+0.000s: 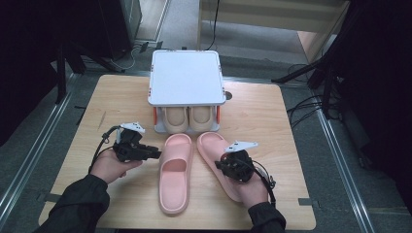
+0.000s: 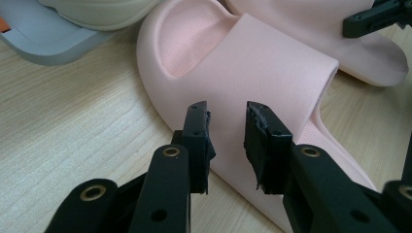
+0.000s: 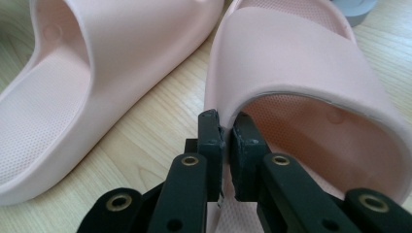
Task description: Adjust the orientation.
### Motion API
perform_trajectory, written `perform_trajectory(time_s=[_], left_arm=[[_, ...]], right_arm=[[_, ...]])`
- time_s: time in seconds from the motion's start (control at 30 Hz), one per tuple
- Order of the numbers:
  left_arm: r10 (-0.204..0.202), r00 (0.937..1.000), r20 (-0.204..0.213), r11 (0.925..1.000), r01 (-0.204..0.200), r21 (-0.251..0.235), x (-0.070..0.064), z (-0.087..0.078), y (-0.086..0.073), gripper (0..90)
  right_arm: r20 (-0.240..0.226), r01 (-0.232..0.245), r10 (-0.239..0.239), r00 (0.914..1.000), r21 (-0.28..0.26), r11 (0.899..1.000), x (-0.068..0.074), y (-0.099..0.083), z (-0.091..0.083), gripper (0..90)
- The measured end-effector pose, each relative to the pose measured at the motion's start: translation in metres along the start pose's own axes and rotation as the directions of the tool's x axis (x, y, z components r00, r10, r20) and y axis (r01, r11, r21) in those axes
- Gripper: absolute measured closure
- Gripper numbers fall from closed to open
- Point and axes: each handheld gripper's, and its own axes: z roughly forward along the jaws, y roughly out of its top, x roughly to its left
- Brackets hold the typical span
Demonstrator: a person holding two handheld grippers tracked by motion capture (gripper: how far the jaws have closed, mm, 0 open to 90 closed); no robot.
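Two pink slippers lie side by side on the wooden table, toes pointing away from me. My left gripper is open, its jaws just short of the outer side of the left pink slipper, with nothing between them. My right gripper is shut on the right pink slipper, pinching its inner side wall where the strap begins. One fingertip of the right gripper shows in the left gripper view.
A small shoe rack with a white top stands at the back middle of the table. A beige pair of slippers sits on its lower grey shelf, just beyond the pink toes. Dark stands and cables flank the table.
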Motion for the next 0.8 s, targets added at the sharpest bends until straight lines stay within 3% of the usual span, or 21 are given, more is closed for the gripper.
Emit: perform_trajectory(time_s=[0.1, 0.33, 0.47, 0.7, 0.8], left_arm=[[0.002, 1.0, -0.001, 1.0, -0.002, 0.0, 0.0, 0.0, 0.0, 70.5], [0.011, 0.9999, -0.004, 0.9999, -0.011, 0.001, 0.001, 0.001, 0.0, 69.9], [0.008, 1.0, -0.001, 1.0, -0.008, -0.001, 0.001, 0.001, 0.0, 69.7], [-0.002, 1.0, -0.002, 0.9999, 0.002, -0.015, 0.002, -0.002, 0.0, 70.0], [-0.007, 0.9999, -0.008, 0.9998, 0.007, -0.019, 0.002, -0.003, -0.001, 70.5]], right_arm=[[-0.001, 0.022, -0.022, 0.9998, 0.007, 1.0, 0.007, 0.0, 0.006, 84.6], [-0.007, 0.023, -0.022, 0.9997, 0.012, 1.0, 0.019, 0.001, 0.016, 82.1], [-0.05, 0.003, -0.002, 0.9987, 0.007, 1.0, 0.017, 0.002, 0.018, 78.4], [-0.108, -0.03, 0.023, 0.9939, -0.061, 0.998, 0.013, 0.002, -0.001, 72.8], [-0.13, -0.043, 0.032, 0.9909, -0.079, 0.996, 0.01, -0.001, -0.019, 81.4]])
